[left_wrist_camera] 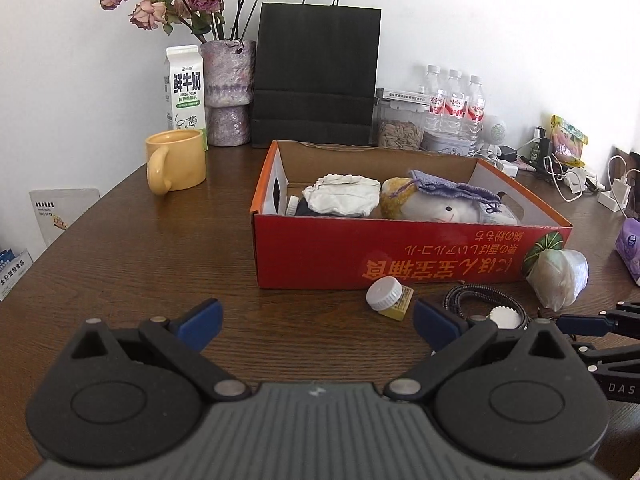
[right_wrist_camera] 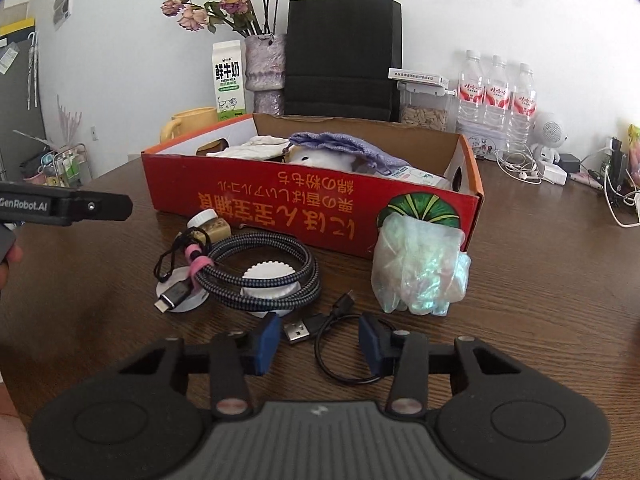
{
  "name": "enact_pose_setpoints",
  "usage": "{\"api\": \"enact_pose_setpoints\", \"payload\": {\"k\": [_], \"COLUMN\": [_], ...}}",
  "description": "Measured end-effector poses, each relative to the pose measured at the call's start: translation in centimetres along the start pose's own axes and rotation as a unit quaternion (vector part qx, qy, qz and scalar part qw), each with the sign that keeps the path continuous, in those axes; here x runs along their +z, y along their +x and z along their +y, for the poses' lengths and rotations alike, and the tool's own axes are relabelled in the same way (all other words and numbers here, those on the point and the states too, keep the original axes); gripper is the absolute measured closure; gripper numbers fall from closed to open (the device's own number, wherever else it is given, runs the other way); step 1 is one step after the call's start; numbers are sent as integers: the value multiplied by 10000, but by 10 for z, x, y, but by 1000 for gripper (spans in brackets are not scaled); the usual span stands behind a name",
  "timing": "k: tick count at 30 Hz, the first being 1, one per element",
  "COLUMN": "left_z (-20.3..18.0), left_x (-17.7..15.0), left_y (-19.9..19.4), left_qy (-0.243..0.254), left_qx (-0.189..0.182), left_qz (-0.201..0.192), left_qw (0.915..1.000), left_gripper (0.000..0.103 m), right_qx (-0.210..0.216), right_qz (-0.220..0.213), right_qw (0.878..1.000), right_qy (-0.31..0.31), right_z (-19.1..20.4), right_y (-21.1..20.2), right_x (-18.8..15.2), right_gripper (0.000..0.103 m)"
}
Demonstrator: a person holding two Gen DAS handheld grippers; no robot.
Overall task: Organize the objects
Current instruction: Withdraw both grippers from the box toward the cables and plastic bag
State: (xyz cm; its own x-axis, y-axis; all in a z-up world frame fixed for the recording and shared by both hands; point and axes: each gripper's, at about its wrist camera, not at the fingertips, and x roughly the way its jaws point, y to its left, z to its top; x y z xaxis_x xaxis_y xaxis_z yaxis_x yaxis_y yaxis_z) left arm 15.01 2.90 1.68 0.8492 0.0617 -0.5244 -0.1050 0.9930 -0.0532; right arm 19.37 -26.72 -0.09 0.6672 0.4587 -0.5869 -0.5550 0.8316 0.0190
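Observation:
A red cardboard box on the brown table holds a white cloth, a plush toy and a purple pouch. In front of it lie a small white-capped bottle, a coiled braided cable, a short black USB cable and a crumpled clear plastic bag. My left gripper is open and empty, short of the box. My right gripper is open, its fingertips on either side of the short USB cable.
At the back stand a yellow mug, a milk carton, a vase of dried roses, a black paper bag, a seed jar and three water bottles. Chargers and cords lie at right.

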Motion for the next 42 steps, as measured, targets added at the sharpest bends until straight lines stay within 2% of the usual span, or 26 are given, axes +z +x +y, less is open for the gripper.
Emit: {"api": "enact_pose_setpoints", "payload": {"k": [4, 6, 8, 14, 23, 33, 42], "left_z": [3, 3, 3, 1, -5, -19, -21], "left_x": [-1, -1, -1, -1, 7, 15, 11], "left_y": [3, 3, 3, 9, 28, 61, 73], "left_qy": [-44, -62, -80, -126, -356, -484, -624], "left_qx": [11, -2, -23, -10, -96, -142, -390], "left_qz": [56, 50, 38, 89, 184, 341, 488], "left_qw": [10000, 10000, 10000, 9999, 9992, 9981, 9961], "left_gripper": [0, 0, 0, 0, 0, 3, 43], "right_qx": [-16, -5, 0, -91, -402, -431, -414], "right_qz": [2, -26, -74, -182, -656, -684, -695], "right_qw": [10000, 10000, 10000, 9998, 9965, 9962, 9962], "right_qy": [13, 22, 14, -2, 313, 312, 329], "right_z": [1, 0, -1, 1, -7, -7, -7], "right_y": [5, 5, 5, 1, -12, -12, -11], "right_x": [-1, -2, -3, -6, -7, -8, -7], "right_gripper": [61, 66, 77, 78, 78, 78, 78]}}
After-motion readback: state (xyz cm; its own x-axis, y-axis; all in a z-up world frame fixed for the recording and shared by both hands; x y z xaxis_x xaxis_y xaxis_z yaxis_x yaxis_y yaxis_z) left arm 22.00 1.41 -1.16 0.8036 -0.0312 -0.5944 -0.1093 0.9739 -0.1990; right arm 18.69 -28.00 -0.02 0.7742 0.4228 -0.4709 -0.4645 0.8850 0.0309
